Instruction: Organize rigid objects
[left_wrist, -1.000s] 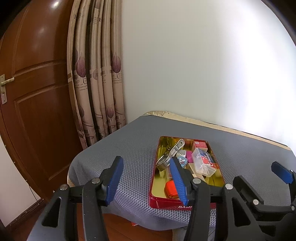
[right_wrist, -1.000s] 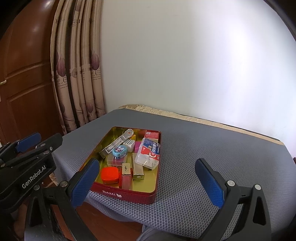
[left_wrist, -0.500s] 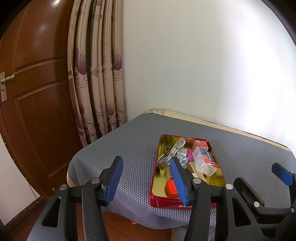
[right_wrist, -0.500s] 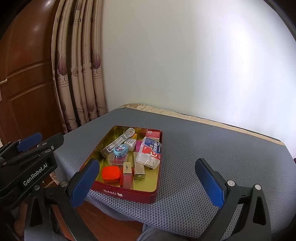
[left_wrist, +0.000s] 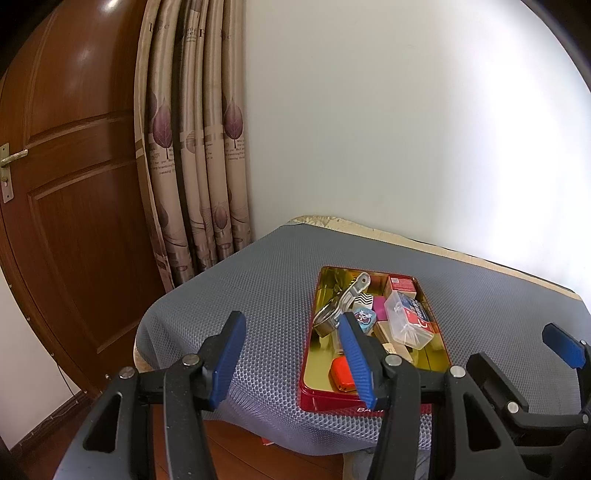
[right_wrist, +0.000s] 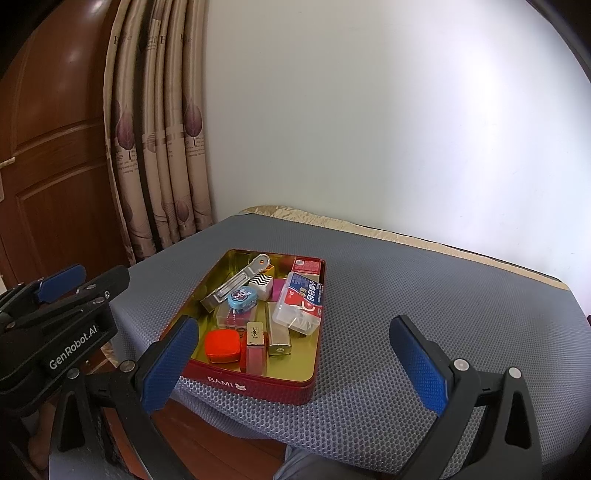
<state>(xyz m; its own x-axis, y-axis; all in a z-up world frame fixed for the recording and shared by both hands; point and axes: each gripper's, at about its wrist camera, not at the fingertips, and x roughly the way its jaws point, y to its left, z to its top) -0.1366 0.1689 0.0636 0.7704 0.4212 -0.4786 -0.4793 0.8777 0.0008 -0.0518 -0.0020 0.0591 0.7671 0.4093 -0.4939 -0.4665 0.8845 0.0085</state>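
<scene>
Your left tool (left_wrist: 291, 354) open, empty, its blue pad hiding red tin (right_wrist: 258, 387) interior at 5 o'clock; right tool (right_wrist: 295, 365) open, empty; curtain (right_wrist: 155, 147) at 10 o'clock.

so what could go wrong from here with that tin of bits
The red tin sits near the table's front edge, so a push from either open gripper could slide it off. Inside, the orange case, the lipstick and the gold box lie packed tight, so the right gripper may catch a neighbour when it picks one.

One tin (right_wrist: 258, 386), two tongs (right_wrist: 295, 363)
</scene>
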